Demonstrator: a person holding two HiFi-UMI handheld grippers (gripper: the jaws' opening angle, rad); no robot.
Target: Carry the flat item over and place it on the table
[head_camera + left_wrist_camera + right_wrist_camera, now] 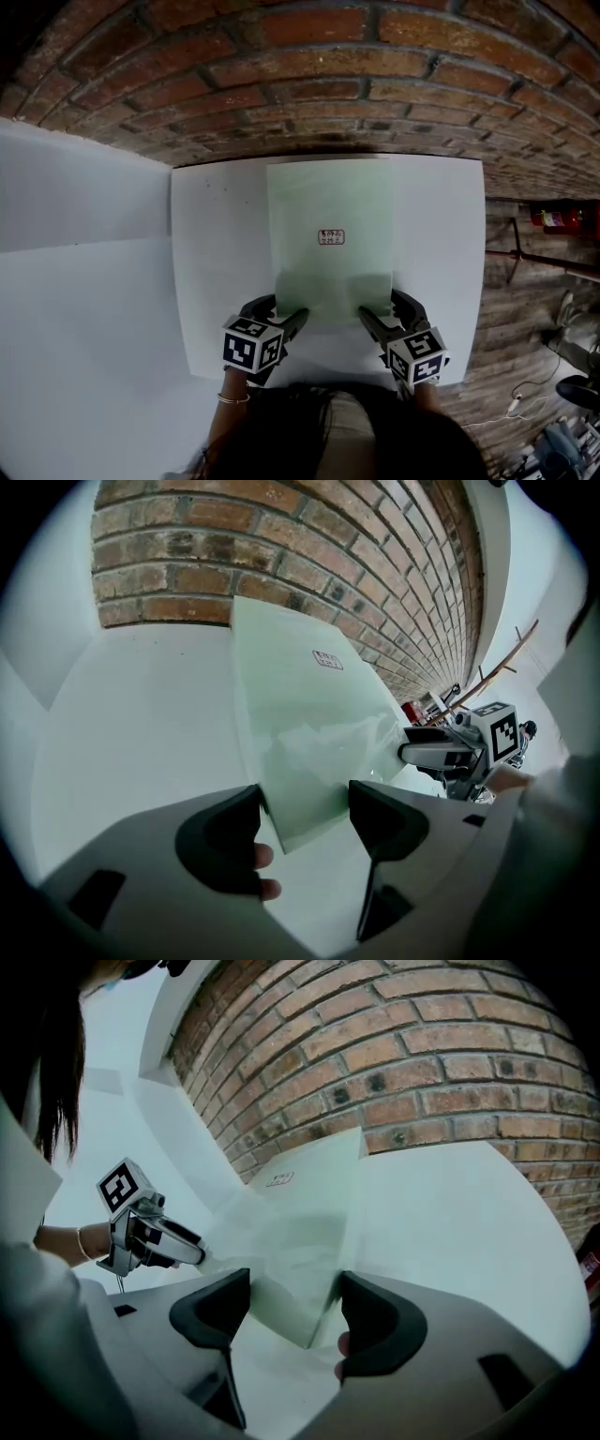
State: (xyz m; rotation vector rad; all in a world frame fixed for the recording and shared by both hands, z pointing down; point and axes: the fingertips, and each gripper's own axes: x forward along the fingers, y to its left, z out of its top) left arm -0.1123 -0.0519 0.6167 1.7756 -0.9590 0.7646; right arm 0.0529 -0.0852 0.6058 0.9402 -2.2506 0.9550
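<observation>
The flat item is a pale green translucent sheet [328, 244] with a small printed label [331, 237]. It lies on the white table [216, 281], its far edge near the brick wall. My left gripper [279, 314] stands open at its near left corner, and that corner [286, 832] sits between the spread jaws [305, 808]. My right gripper [386, 314] is open too, with the sheet's near right corner [305, 1330] in the gap between its jaws [295, 1302]. Neither gripper pinches the sheet [300, 1222]. Each gripper view also shows the other gripper: the right one [450, 752], the left one [159, 1237].
A brick wall [300, 84] runs directly behind the table. Another white surface [84, 281] adjoins on the left. To the right lies wooden floor [525, 309] with a red object [562, 218], a pole and cables. The person's fingertips [262, 869] show beside the left jaw.
</observation>
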